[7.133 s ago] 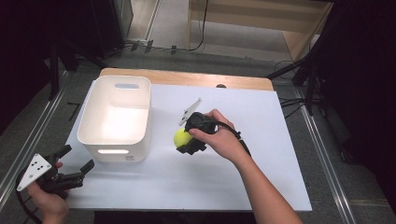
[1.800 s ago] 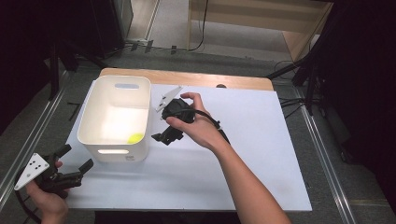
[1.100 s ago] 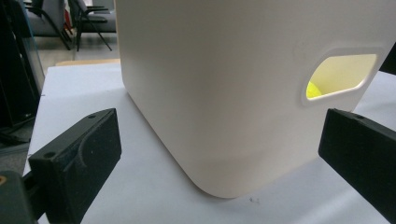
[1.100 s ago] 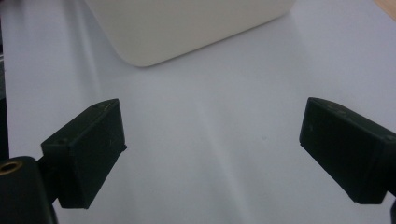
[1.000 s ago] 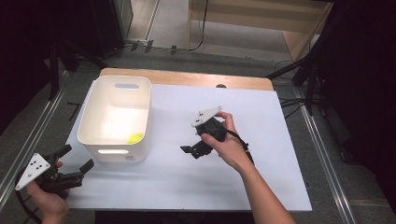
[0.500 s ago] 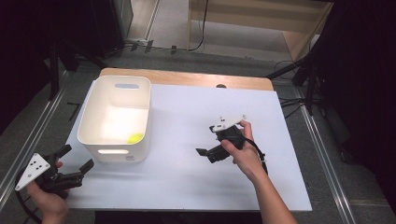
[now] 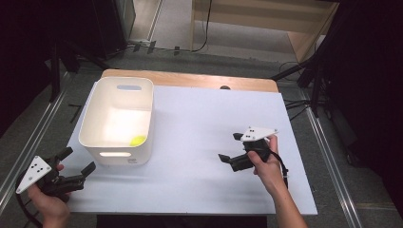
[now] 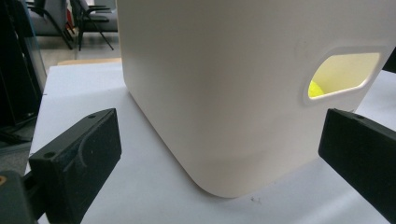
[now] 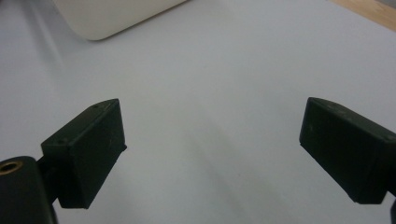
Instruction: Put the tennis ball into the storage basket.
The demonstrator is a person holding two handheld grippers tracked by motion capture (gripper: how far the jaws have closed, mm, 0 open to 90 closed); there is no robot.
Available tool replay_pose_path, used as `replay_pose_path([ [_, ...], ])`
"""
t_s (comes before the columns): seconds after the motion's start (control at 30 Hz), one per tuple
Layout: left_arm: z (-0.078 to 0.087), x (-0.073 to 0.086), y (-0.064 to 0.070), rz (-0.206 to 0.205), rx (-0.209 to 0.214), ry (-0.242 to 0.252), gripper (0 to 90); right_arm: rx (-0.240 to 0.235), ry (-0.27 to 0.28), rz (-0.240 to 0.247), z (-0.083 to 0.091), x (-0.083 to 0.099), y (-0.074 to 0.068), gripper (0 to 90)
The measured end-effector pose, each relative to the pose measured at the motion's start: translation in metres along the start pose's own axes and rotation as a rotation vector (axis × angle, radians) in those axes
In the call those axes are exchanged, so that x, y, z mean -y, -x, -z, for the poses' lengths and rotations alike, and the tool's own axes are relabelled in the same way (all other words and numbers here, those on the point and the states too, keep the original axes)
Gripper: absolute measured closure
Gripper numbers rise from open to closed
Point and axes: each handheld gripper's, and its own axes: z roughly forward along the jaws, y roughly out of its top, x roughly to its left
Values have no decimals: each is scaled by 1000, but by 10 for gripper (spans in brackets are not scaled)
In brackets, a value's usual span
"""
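Note:
A yellow-green ball (image 7: 138, 140) lies in the near right corner of the white bin (image 7: 89, 129), and shows through the bin's handle slot as the ball (image 8: 316, 88) in the left gripper view. My left gripper (image 7: 77, 161) is held open off the table's near left corner, facing the bin's wall (image 8: 210, 93). My right gripper (image 7: 229, 147) is open and empty over the white table (image 7: 190, 123), right of centre, well clear of the bin. Between its jaws there is nothing but table (image 9: 210, 116).
The bin's corner (image 9: 107, 18) sits at the top left of the right gripper view. A wooden strip (image 7: 190, 80) runs along the table's far edge. Metal rails (image 7: 328, 142) flank the table on both sides.
My right gripper carried the ball to the bin, let it go inside, then drew back rightward and toward the near side, open. The left gripper has stayed put.

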Motion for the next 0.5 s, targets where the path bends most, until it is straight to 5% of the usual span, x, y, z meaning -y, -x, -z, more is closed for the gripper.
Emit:
replay_pose_path([
  [0.5, 1, 0, 1, -7, -6, -1, 0, 43, 87, -79, 26, 51, 19, 54],
])
